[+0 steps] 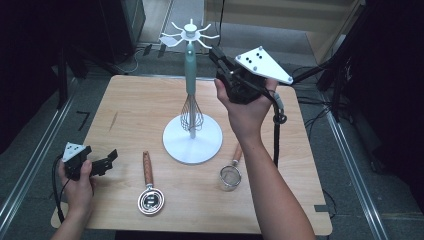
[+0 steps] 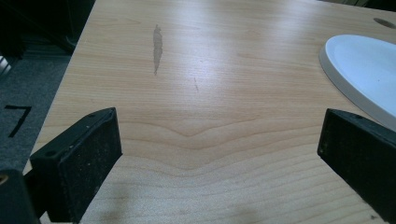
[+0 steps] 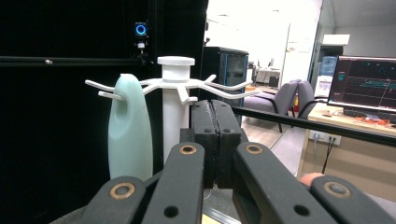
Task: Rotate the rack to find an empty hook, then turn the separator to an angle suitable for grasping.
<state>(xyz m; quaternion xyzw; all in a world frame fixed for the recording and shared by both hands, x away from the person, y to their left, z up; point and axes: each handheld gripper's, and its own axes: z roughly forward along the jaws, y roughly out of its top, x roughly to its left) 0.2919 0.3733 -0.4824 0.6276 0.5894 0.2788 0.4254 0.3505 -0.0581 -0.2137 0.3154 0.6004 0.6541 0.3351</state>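
Floor mark (image 2: 15,119) like "7"

The whisk (image 1: 191,95) has a pale green handle. It hangs upright from a hook of the white rack (image 1: 192,137), wires down beside its pole.

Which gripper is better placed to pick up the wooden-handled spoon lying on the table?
Left. The left gripper rests open on the table just beside the wooden-handled spoon. The right gripper is shut and raised near the top of the white rack.
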